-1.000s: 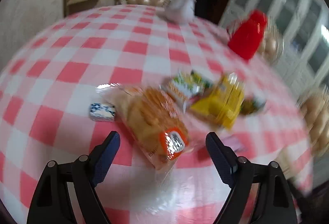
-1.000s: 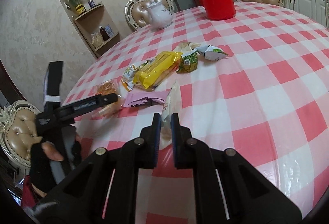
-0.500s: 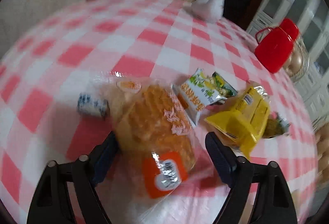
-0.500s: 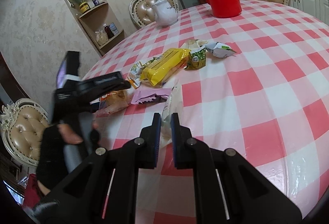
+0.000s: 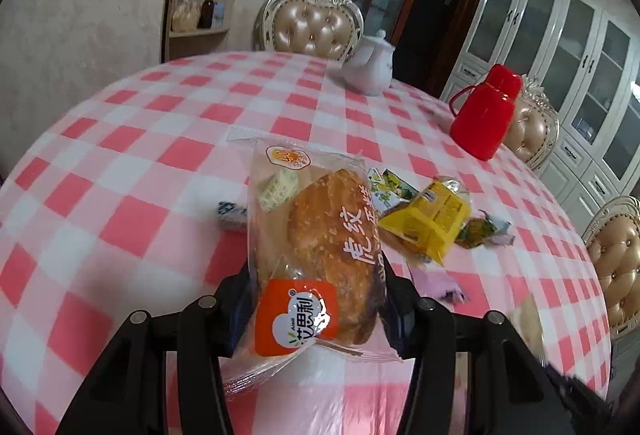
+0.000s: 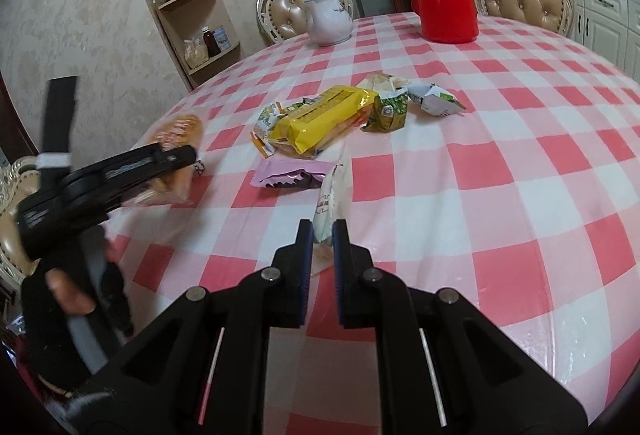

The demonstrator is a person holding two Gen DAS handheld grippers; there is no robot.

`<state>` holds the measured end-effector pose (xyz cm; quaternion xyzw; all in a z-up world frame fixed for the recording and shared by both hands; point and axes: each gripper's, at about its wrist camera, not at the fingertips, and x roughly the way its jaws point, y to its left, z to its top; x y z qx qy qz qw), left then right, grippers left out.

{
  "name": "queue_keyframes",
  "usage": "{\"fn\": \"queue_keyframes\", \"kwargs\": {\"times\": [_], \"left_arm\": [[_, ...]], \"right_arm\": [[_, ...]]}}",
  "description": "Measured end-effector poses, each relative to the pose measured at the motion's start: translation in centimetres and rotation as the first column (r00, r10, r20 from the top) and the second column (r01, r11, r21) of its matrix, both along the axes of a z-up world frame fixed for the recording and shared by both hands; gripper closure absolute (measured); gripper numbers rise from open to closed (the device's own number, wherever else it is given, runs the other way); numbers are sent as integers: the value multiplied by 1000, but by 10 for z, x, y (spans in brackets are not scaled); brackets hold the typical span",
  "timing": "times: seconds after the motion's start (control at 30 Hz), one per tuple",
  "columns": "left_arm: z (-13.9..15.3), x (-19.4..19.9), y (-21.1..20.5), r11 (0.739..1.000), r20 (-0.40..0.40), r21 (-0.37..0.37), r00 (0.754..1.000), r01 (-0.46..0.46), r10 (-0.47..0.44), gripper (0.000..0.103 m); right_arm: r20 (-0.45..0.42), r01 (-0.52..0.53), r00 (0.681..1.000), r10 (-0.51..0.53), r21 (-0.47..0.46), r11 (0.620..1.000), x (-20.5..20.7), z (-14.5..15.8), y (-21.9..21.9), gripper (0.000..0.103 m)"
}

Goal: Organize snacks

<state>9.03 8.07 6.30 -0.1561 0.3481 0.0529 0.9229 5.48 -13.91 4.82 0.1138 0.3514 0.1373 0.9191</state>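
— Two packets are held. The left gripper (image 5: 316,287) has its jaws closed on the bread bag (image 5: 316,251), raised off the table (image 5: 132,163).

— And the right gripper (image 6: 319,235)?

— Pinching a thin white packet (image 6: 334,187) by its lower edge.

— Advice?

— Carry the bread level, squeeze lightly so the loaf isn't crushed, and set it beside the yellow packet (image 6: 324,117).

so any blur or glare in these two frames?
Left wrist view: bread packet sharp in the left hand-held gripper; smear only at the lower right edge. Right wrist view: left hand-held gripper motion-blurred; sheen on the tablecloth; thin packet in the right hand-held gripper crisp.
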Motion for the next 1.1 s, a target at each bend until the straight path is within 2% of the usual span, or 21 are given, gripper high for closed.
{"fn": "queue_keyframes", "kwargs": {"times": [0.3,0.43,0.67,0.77,0.87,0.9,0.93,0.97,1.0,1.07,1.1], "left_arm": [[4,-55,0,999,34,42,999,-10,9,49],[7,-91,9,997,49,65,998,-34,31,49],[6,-135,36,996,29,69,998,-53,51,49],[2,-147,44,997,13,60,999,-42,42,49],[-3,-159,51,999,2,44,1000,-30,30,49],[-4,-162,52,999,1,42,1000,-27,27,49],[-5,-165,54,999,-1,32,1000,-16,16,49],[-6,-167,54,1000,-3,21,1000,-8,8,49],[-6,-168,54,1000,-4,13,1000,-1,1,49],[-5,-173,53,1000,-3,16,1000,11,-11,49],[-4,-177,51,1000,-3,20,1000,16,-16,49]], "right_arm": [[61,-34,998,34,-6,999,-11,10,13,92],[67,-96,994,91,81,992,-18,11,17,92],[68,-151,988,141,176,973,-38,9,23,92],[76,-142,989,131,172,975,-45,11,20,92],[123,-45,992,30,124,991,-53,21,-8,91],[96,-13,995,-1,145,989,-51,17,-22,82],[56,19,998,-29,164,986,-49,10,-30,44],[7,57,998,-59,182,982,-46,3,-36,21],[-60,99,994,-88,208,973,-40,-9,-40,3],[-100,75,993,-58,187,979,-33,-15,-31,4],[-88,43,996,-32,117,992,-31,-14,-15,4]]}}
